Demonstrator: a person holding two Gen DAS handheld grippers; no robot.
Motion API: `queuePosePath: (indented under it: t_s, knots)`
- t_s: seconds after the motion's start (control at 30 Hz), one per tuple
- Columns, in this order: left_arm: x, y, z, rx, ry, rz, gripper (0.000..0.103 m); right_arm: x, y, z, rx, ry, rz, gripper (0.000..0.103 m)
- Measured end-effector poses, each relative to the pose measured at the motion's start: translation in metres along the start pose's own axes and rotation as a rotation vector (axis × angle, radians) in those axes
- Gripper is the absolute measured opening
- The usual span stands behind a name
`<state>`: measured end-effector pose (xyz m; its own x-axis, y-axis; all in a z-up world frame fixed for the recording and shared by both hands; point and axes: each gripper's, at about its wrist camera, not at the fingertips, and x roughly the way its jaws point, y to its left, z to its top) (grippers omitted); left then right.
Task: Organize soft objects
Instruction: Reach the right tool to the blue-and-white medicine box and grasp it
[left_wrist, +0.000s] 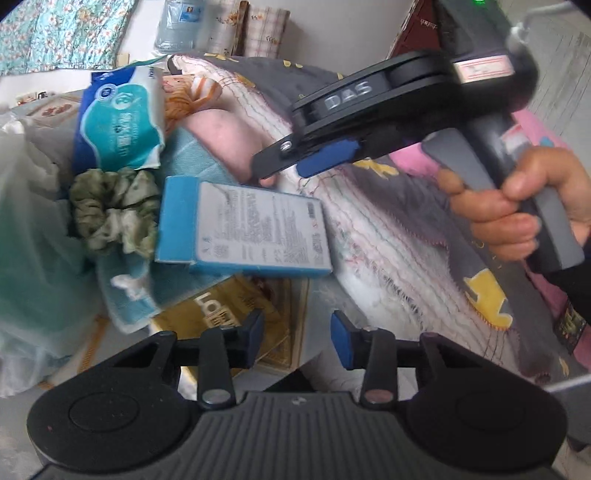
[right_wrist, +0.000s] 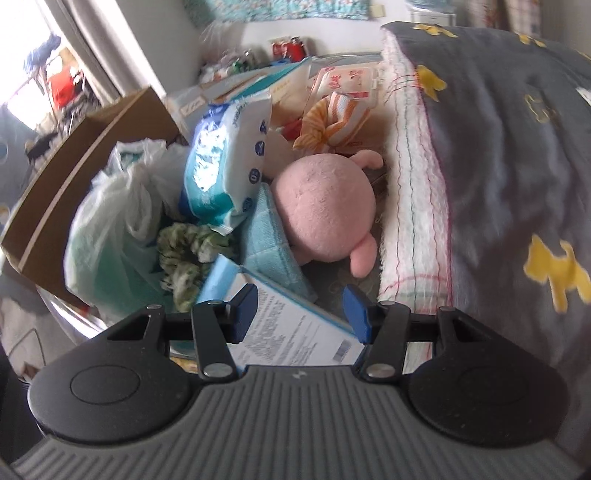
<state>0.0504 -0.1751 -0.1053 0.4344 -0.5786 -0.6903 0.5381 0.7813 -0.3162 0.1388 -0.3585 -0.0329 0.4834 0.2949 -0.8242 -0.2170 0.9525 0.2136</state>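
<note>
A pink plush toy (right_wrist: 325, 206) lies on a light blue towel (right_wrist: 267, 251), beside a folded grey blanket with yellow shapes (right_wrist: 498, 166). A green scrunchie (right_wrist: 188, 251) and a blue-and-white tissue pack (right_wrist: 221, 170) lie to its left. My right gripper (right_wrist: 301, 312) is open and empty, above a blue box with a printed label (right_wrist: 295, 332), pointing at the plush. In the left wrist view my right gripper (left_wrist: 295, 162) hovers over the plush (left_wrist: 225, 136). My left gripper (left_wrist: 297, 338) is open and empty, low over the pile near the blue box (left_wrist: 255, 229) and scrunchie (left_wrist: 114, 210).
A white plastic bag (right_wrist: 114, 229) and a brown cardboard box (right_wrist: 74, 177) stand at the left. An orange striped cloth (right_wrist: 332, 125) and flat packages lie behind the plush. A gold-coloured box (left_wrist: 229, 317) lies under the blue box. A water jug (left_wrist: 177, 26) stands at the back.
</note>
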Motion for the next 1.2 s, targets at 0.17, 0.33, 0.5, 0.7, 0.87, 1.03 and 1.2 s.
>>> queuePosePath:
  t_s: [0.17,0.33,0.5,0.7,0.87,1.03,1.2]
  knots:
    - [0.014,-0.005,0.007,-0.004,-0.017,-0.014,0.04,0.013,-0.012,0.006,-0.003,0.028,0.01,0.051]
    - [0.011,-0.008,0.003,0.035,-0.033,0.011,0.039,0.02,-0.013,0.006,-0.008,0.036,0.038,0.052]
    - [-0.006,-0.014,0.003,0.056,-0.089,0.009,0.039,0.025,-0.016,0.009,0.007,0.044,0.052,0.052]
    - [-0.019,-0.02,-0.009,0.095,-0.058,-0.032,0.04,0.022,-0.012,0.008,-0.001,0.042,0.069,0.052]
    - [-0.002,-0.011,-0.025,0.106,0.032,0.042,0.036,0.027,-0.005,0.004,-0.009,0.057,0.063,0.052]
    - [0.004,0.012,-0.023,0.031,0.051,0.04,0.028,0.028,-0.003,0.003,-0.007,0.068,0.06,0.052]
    - [-0.001,0.012,-0.021,0.008,0.045,0.011,0.033,0.03,-0.003,0.003,-0.013,0.108,0.074,0.053]
